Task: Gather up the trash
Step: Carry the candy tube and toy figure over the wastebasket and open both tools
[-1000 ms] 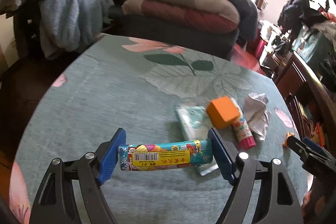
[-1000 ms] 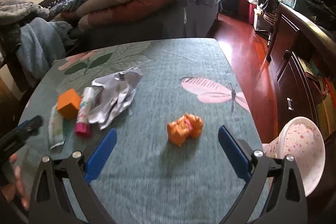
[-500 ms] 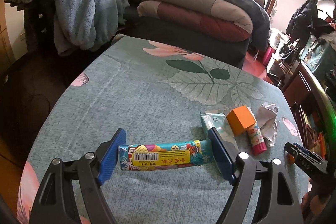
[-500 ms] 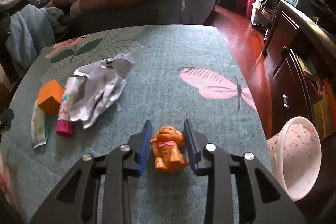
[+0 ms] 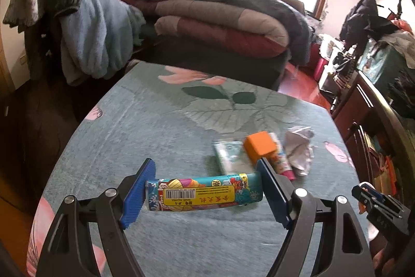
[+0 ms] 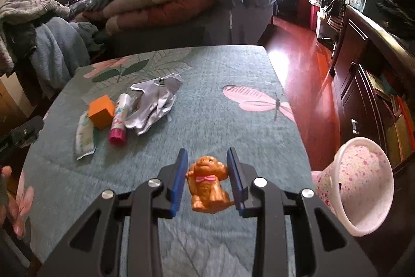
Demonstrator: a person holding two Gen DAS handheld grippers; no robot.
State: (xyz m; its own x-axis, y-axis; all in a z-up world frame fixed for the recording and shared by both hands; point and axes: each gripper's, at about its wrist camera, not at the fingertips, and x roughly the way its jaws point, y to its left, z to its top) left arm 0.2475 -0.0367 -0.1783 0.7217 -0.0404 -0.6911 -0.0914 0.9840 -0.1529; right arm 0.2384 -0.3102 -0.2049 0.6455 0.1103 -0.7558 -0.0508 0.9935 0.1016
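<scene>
Above table (image 6: 233, 74), dog toy (image 6: 208, 184) now lifted.

"JF-5" on colourful tube's (image 5: 205, 195) barcode label

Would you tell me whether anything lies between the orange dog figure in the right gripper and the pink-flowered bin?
Nothing visible does. The right gripper holds the orange dog figure, and only bare tablecloth lies between it and the bin beyond the table's right edge.

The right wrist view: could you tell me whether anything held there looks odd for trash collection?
Yes. The right hand-held gripper is shut on an orange toy dog, which looks intact, not like trash, while the crumpled paper lies untouched on the table.
</scene>
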